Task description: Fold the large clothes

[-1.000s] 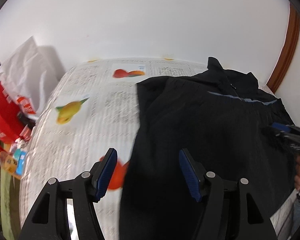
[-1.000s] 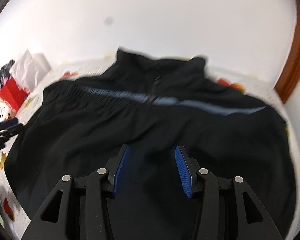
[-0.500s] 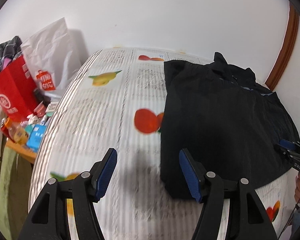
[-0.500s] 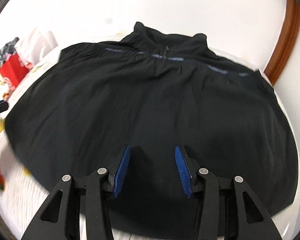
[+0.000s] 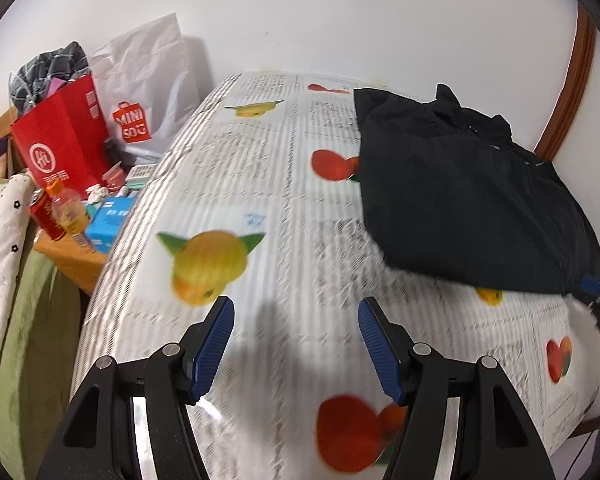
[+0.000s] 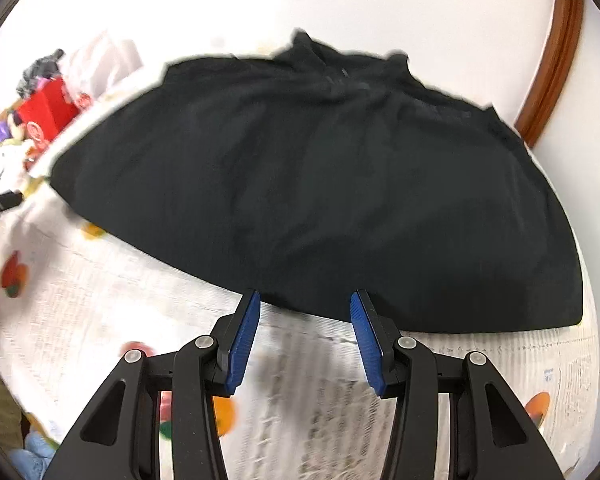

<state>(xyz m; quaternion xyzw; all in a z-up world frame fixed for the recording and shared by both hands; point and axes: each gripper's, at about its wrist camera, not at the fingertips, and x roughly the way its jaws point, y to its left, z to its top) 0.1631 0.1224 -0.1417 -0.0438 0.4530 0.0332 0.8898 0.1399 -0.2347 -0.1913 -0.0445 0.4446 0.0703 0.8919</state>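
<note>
A black jacket [image 6: 316, 184] lies spread on a bed covered by a fruit-printed sheet [image 6: 100, 304], its collar toward the wall. In the left wrist view the jacket [image 5: 460, 184] sits at the upper right. My left gripper [image 5: 296, 320] hangs open over bare sheet [image 5: 260, 184], well to the left of the jacket, nothing between its blue pads. My right gripper [image 6: 305, 314] is open just short of the jacket's near hem, empty. Its tip [image 5: 598, 296] shows at the right edge of the left wrist view.
Left of the bed stands a low wooden table [image 5: 72, 256] with a red paper bag [image 5: 60, 144], a white shopping bag [image 5: 148, 92], bottles and boxes. A green cloth [image 5: 32, 340] hangs at the lower left. A white wall and a brown door frame [image 5: 568, 80] lie behind.
Both grippers have pulled back toward the near side of the bed, off the jacket. The jacket now lies farther away in both views, with bare sheet under the fingers. Jaw widths are unchanged.
</note>
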